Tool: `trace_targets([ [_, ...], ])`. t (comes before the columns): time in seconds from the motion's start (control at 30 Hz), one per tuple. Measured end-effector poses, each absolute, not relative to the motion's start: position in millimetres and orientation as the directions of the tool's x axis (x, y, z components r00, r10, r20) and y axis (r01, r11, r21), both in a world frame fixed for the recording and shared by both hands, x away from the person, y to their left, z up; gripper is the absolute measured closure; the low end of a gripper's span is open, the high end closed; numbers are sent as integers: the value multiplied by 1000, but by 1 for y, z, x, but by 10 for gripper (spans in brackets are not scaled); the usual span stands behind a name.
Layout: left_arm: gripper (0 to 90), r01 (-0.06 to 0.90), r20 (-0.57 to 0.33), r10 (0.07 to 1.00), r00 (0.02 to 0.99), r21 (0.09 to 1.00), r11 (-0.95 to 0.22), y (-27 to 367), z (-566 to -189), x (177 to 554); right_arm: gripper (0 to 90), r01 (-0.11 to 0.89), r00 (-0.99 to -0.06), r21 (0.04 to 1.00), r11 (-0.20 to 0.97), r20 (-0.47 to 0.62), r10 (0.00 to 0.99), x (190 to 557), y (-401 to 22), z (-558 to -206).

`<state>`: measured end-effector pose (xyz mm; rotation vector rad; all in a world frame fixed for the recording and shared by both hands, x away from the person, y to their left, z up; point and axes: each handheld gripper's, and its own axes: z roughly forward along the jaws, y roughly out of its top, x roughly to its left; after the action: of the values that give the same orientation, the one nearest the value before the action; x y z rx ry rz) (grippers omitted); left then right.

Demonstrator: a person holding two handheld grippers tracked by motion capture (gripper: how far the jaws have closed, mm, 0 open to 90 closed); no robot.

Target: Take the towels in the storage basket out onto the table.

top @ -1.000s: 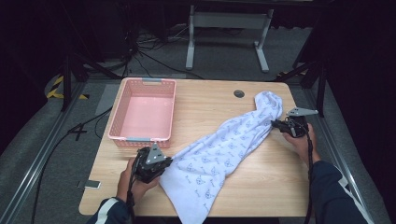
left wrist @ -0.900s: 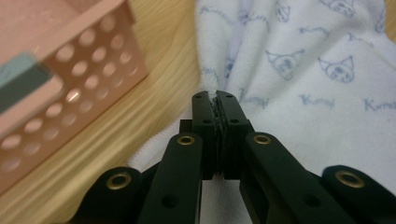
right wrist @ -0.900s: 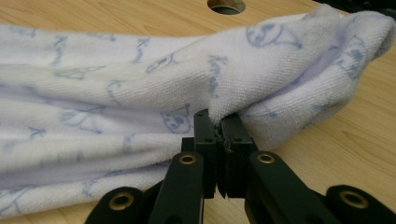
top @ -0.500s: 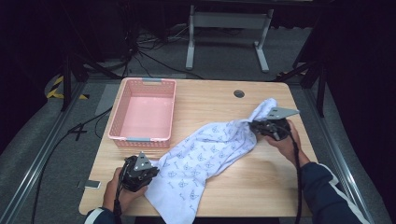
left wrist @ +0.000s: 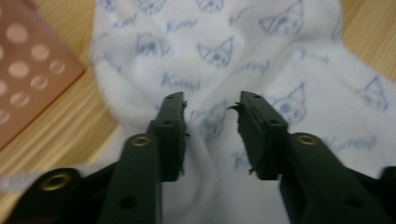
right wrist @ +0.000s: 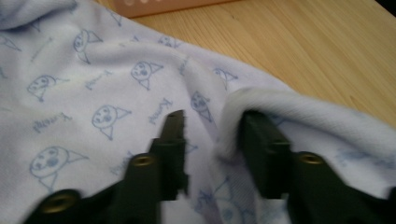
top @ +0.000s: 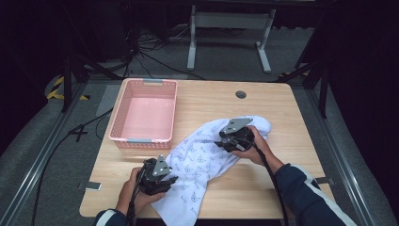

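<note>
White cotton towel printed with small blue cat faces [top: 207, 162] lies bunched across the middle of the pale wooden table [top: 291, 108], its near end hanging over the front edge. At far left a pink perforated plastic basket [top: 145, 113] sits just beside the cloth. My left gripper [top: 157, 175] rests low on the towel's near left edge; its jaws have just been opening and now stand partly apart, cloth lying between them but not pinched. My right gripper [top: 226, 140] sits on the towel's far end, where its jaws have just been opening too, a folded hem draped against one finger [right wrist: 261, 140], unclamped.
</note>
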<state>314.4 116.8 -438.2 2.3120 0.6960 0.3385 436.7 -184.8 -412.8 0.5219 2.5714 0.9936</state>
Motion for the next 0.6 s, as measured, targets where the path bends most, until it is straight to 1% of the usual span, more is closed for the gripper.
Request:
trace_targets([
  [0.07,495,343,52,522,851,698,-628,101,-434,311,377,234,-877,691,684,-153,455,437,-197,-407],
  [0.1,454,327,56,506,861,701,-634,93,-432,309,366,233,-880,698,678,-145,452,435,-206,-403],
  [0.17,423,296,56,464,884,701,-649,73,-431,308,348,220,-883,724,654,-137,449,428,-230,-389],
  [0.2,414,296,56,464,884,701,-649,73,-431,308,348,220,-883,724,654,-137,449,428,-230,-389],
  [0.3,405,239,81,395,915,680,-694,44,-431,308,467,221,-855,758,613,-152,496,417,-268,-373],
  [0.33,404,228,91,384,919,672,-704,35,-431,309,497,229,-849,755,615,-154,505,414,-279,-371],
  [0.37,405,212,98,367,925,667,-714,25,-431,312,567,228,-849,734,640,-172,499,407,-299,-376],
  [0.4,408,186,102,327,940,649,-737,7,-432,318,586,232,-850,718,657,-178,495,404,-306,-381],
  [0.43,410,186,102,327,940,649,-737,7,-432,318,586,232,-850,718,657,-178,495,404,-306,-381],
  [0.47,410,163,125,306,944,631,-759,-5,-435,323,598,241,-842,697,675,-196,503,403,-312,-387],
  [0.53,424,164,118,296,948,616,-771,-20,-440,333,593,272,-831,670,691,-198,520,405,-324,-400],
  [0.57,427,162,114,290,950,615,-772,-26,-443,338,574,287,-825,656,698,-200,528,407,-328,-406],
  [0.6,438,166,116,292,949,603,-780,-32,-445,342,497,331,-808,661,673,-169,564,414,-335,-416],
])
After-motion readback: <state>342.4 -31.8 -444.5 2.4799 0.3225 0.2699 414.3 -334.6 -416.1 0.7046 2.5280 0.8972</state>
